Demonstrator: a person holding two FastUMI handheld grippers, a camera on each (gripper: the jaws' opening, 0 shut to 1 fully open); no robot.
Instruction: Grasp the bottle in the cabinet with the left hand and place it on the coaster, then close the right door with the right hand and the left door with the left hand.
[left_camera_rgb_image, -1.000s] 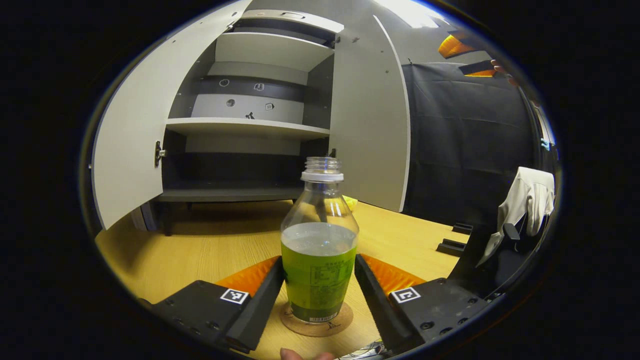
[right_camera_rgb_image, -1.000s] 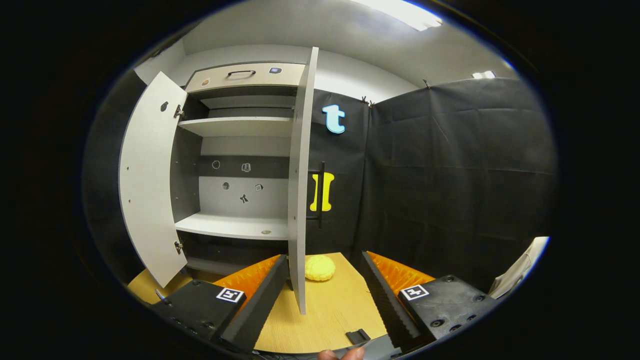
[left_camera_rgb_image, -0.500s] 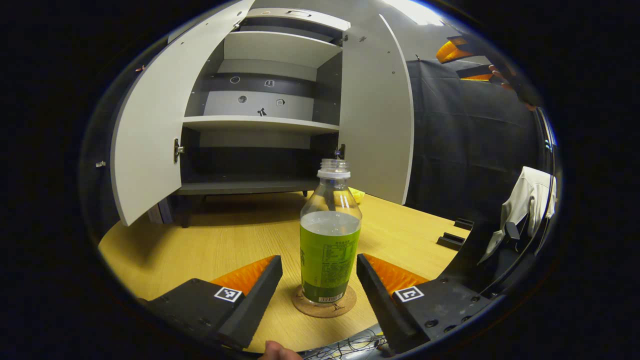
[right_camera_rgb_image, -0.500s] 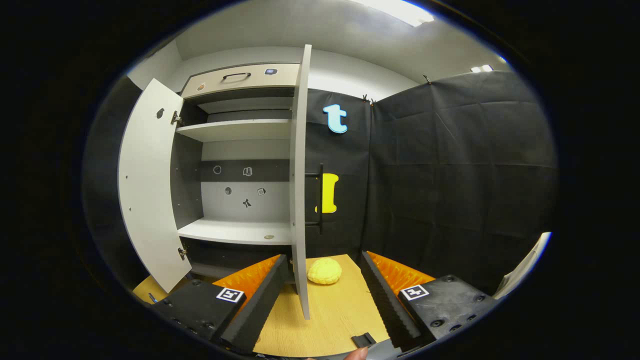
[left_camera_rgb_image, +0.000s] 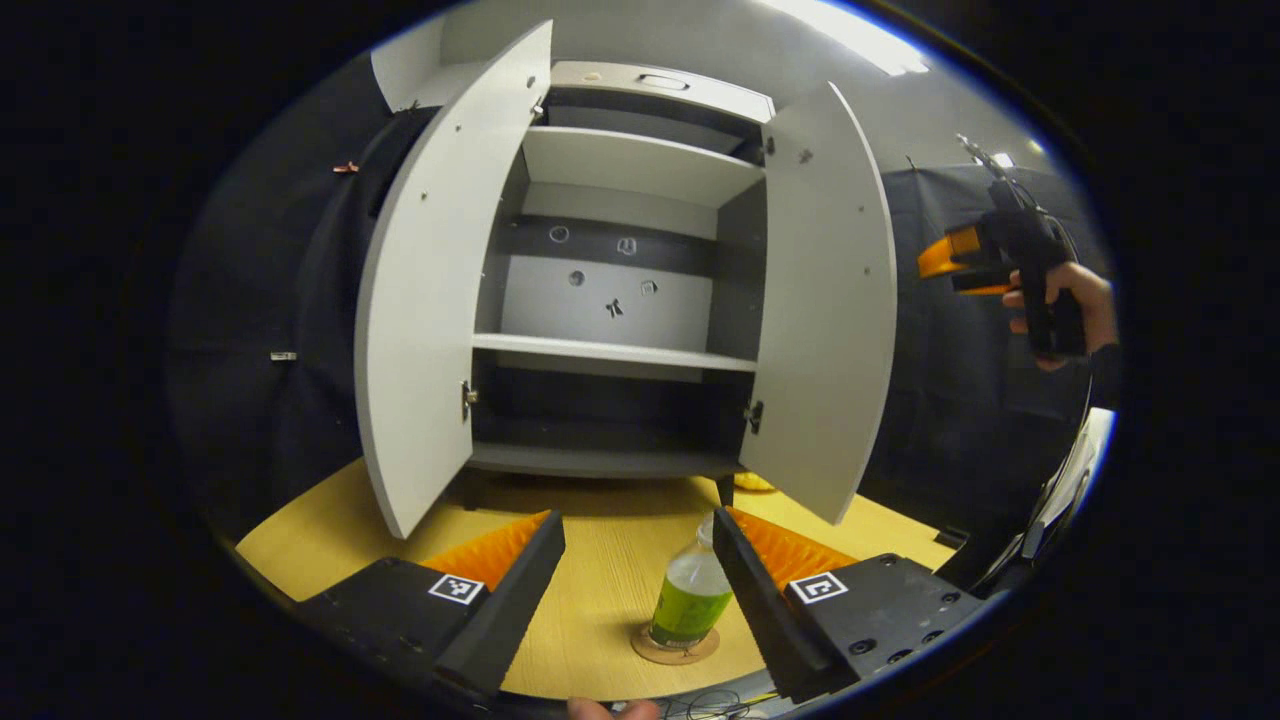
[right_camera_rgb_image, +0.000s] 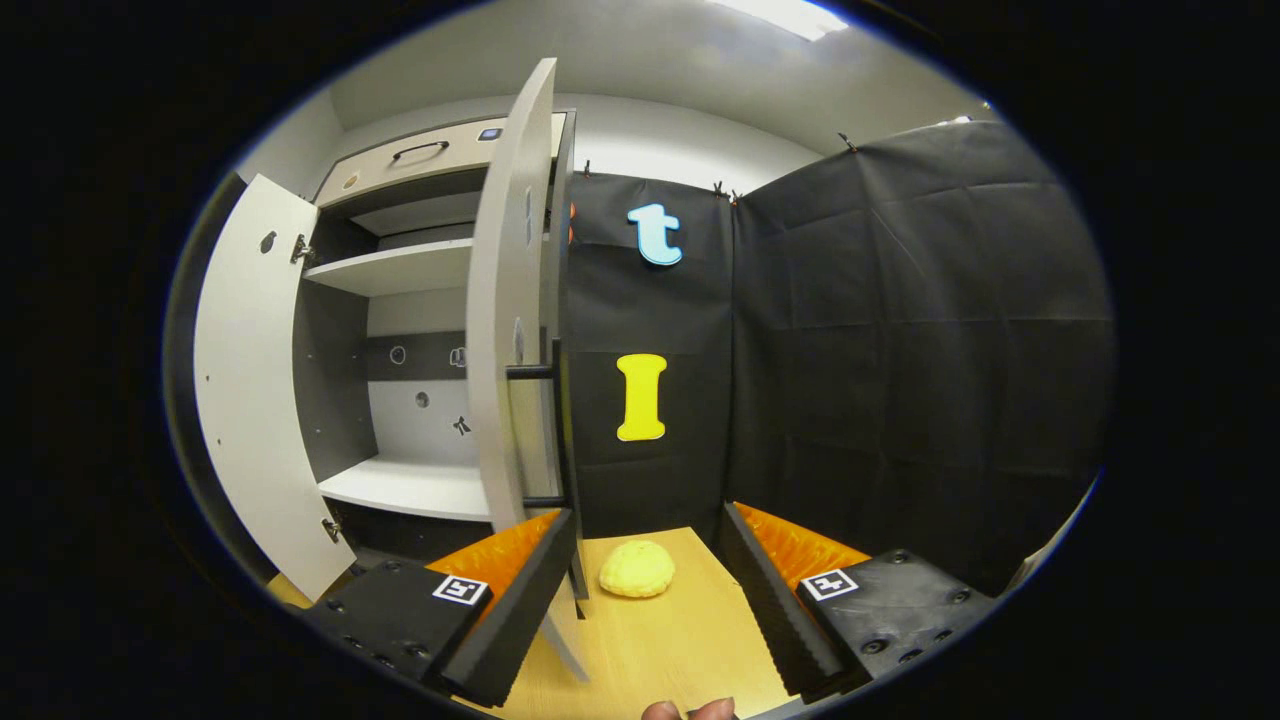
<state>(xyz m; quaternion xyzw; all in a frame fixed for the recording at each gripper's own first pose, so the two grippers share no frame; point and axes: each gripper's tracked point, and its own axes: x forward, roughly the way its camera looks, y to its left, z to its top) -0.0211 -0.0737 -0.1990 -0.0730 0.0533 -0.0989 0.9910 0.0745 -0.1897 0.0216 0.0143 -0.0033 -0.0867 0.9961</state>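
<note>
In the left gripper view, the left gripper (left_camera_rgb_image: 638, 560) hangs above the near edge of the light wooden desk (left_camera_rgb_image: 330, 525) with its jaws spread wide and holding nothing. The clear plastic bottle of green drink (left_camera_rgb_image: 690, 595) stands upright on the round cork coaster (left_camera_rgb_image: 676, 645) near the desk's front edge, seen between the fingers but touching neither. Beyond it, toward the desk's back edge, the grey two-door cabinet (left_camera_rgb_image: 620, 300) stands with both doors swung out: the pale left door (left_camera_rgb_image: 430, 300) and the pale right door (left_camera_rgb_image: 825, 330). Far off at the right side of this view, a hand (left_camera_rgb_image: 1070, 305) holds the right gripper up, level with the right door. In the right gripper view, the right gripper (right_camera_rgb_image: 648, 580) is wide apart and empty, and the right door (right_camera_rgb_image: 510, 330) is seen nearly edge-on, with its black bar handle (right_camera_rgb_image: 555, 420) just above the near fingertip. A yellow rounded sponge-like lump (right_camera_rgb_image: 636, 568) lies on the desk between the fingers. The bottle looks placed, so the step in hand is likely closing the right door. To do it well, set a finger flat on the door's outer face near the handle, push in a smooth arc about the hinge, and keep the left gripper clear of the bottle.
</note>
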